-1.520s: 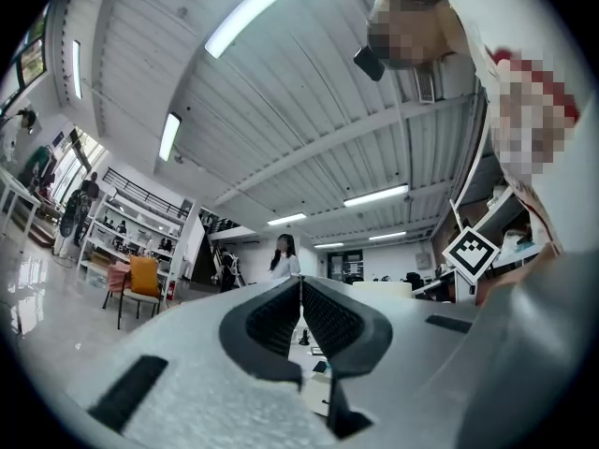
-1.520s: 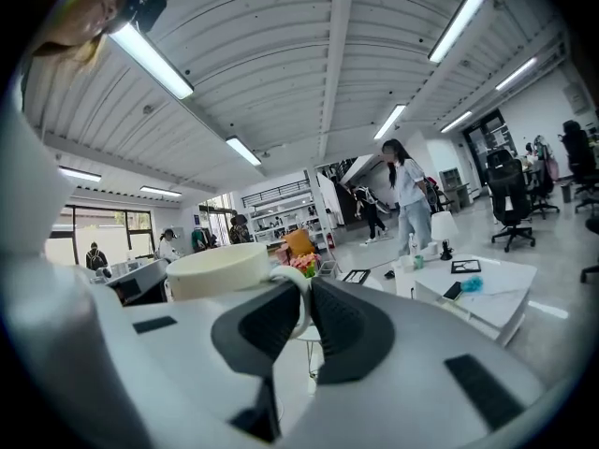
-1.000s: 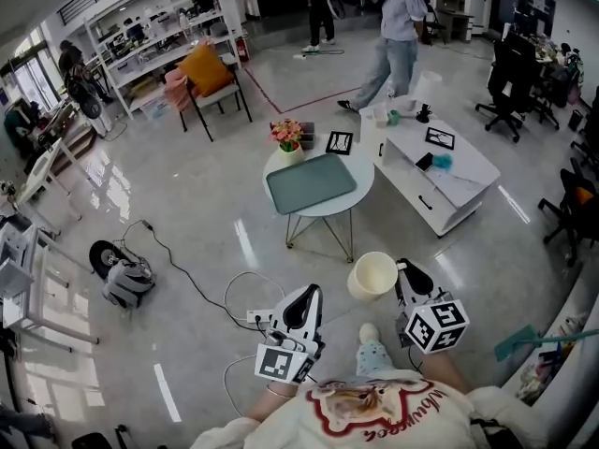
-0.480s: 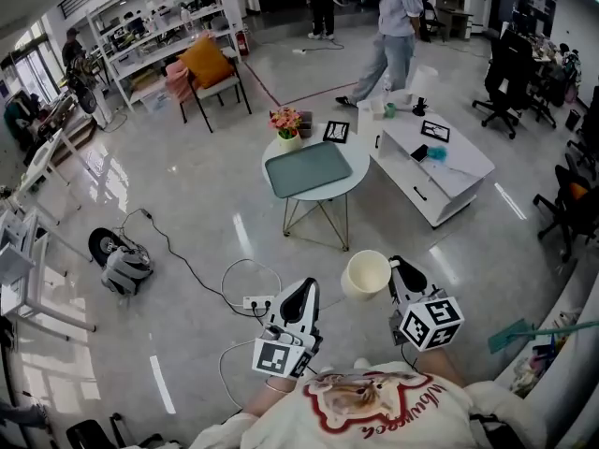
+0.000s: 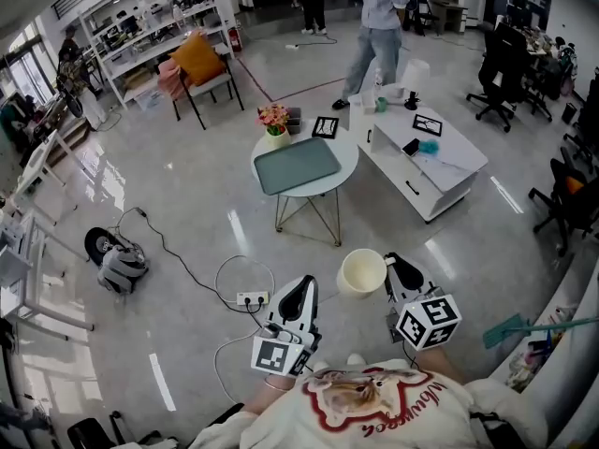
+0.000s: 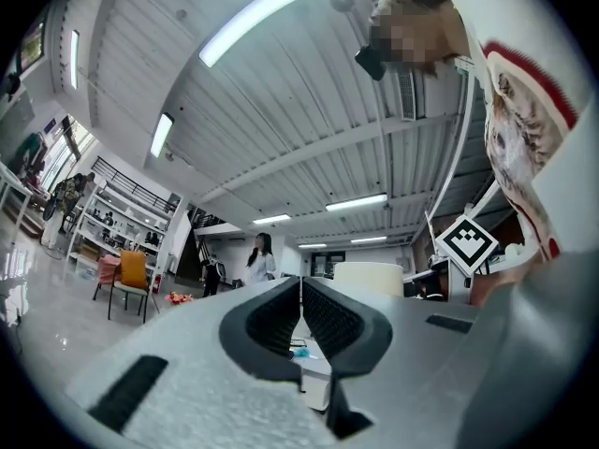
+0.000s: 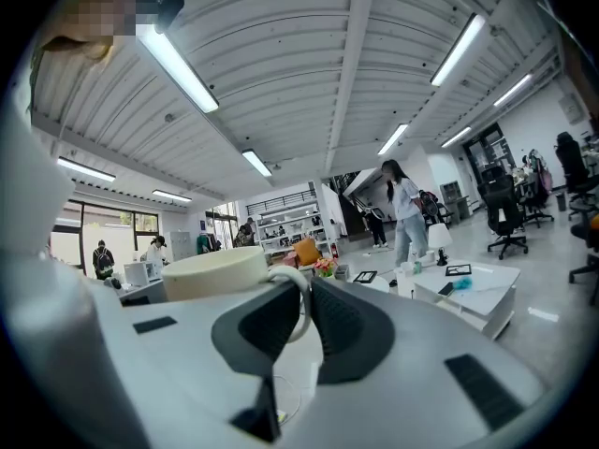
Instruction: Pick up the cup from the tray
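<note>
holding the cup (image 5: 361, 273) by its looped handle (image 7: 298, 293), the right gripper (image 5: 388, 262) sits low in the head view, just in front of the person's chest. in the right gripper view its jaws stand narrow, pinched on that loop, with the cream cup body off to their left, upright, mouth up. from above the cup looks empty. beside it, the left gripper (image 5: 301, 293) carries nothing: its own view shows the two dark pads pressed together with nothing between them. both tools hang over the floor, near a white power strip (image 5: 249, 298) and its trailing cable.

further out stands the round table (image 5: 348, 162) with the grey-green tray (image 5: 298, 165) on it, and the tray lies bare. a small pot of flowers (image 5: 274, 118) and a picture frame (image 5: 325, 126) sit at the table's far edge, off the tray. the cup is well apart from the tray. past that are a low white table (image 5: 440, 171) and a person walking (image 5: 378, 17).

judging from this, the pick itself is done and the step in hand is carrying the cup clear. the grip is on the handle alone, and how deep the pads bite on it is hard to tell. so the next move likely calls for a level, unhurried wrist, lest the cup swing or twist about the loop.
</note>
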